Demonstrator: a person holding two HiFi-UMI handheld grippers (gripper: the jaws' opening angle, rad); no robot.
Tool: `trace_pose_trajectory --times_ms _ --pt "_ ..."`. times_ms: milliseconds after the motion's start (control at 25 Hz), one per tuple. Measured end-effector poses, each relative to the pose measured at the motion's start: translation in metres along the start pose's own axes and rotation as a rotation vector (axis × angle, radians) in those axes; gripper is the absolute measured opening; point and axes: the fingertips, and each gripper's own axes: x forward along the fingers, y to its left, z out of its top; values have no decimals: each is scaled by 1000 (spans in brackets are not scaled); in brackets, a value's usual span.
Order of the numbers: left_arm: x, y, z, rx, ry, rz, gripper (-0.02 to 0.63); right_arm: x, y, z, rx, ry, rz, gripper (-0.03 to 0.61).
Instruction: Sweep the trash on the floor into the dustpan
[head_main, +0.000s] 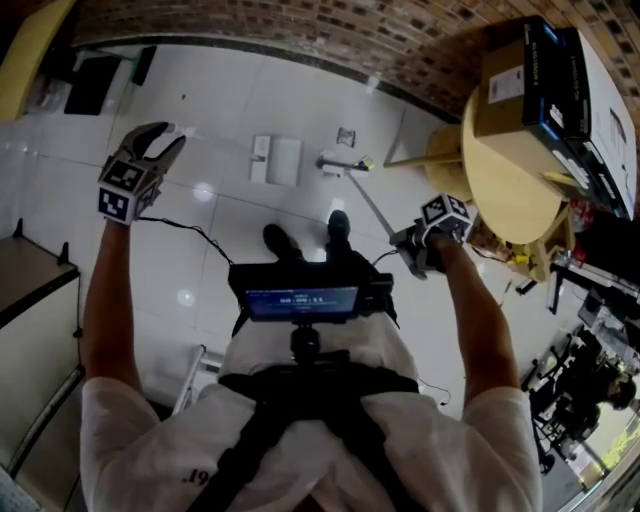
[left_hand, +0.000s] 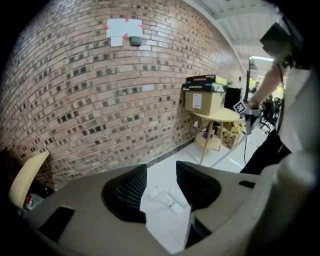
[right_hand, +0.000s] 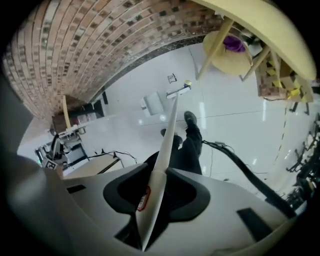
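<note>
A black harness (head_main: 320, 392) and a small lit screen (head_main: 303, 300) on the wearer's chest filled the foreground as a person stood over a white tiled floor (head_main: 230, 120). The right gripper (right_hand: 159, 172) had its jaws clenched on a white broom (right_hand: 168, 127), whose handle ran slantwise from the jaws down to its head on the tiles ahead of the person's shoes (head_main: 338, 225). The left gripper (left_hand: 161, 170), raised and well apart from everything, had its jaws released with nothing between them.

What looked like the dustpan (head_main: 277, 160), a flat white piece, lay on the floor just beside the broom head. A small scrap of trash (head_main: 346, 137) sat just beyond that head, toward the brick wall (head_main: 300, 30). The sweep appeared not yet begun.

With nothing steadying the dustpan, a push could shove it away or send the scrap past its lip. The thin handle, held by one pair of jaws alone, could twist or slide in the grip.

A black cable (head_main: 180, 225) trailed across the tiles by the left arm. A round yellow counter (head_main: 505, 175) stacked with boxes (head_main: 540, 85) stood close on the right, its legs crowding the broom's swing.
</note>
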Motion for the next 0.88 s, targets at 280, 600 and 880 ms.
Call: trace_pose_trajectory --times_ms 280,600,880 --pt "26 -259 80 258 -261 -420 187 6 58 34 164 -91 249 123" --pt "89 -387 101 452 -265 -590 173 20 96 60 290 -175 390 126" --pt "88 -381 100 346 -289 -648 0 47 117 54 295 -123 468 132"
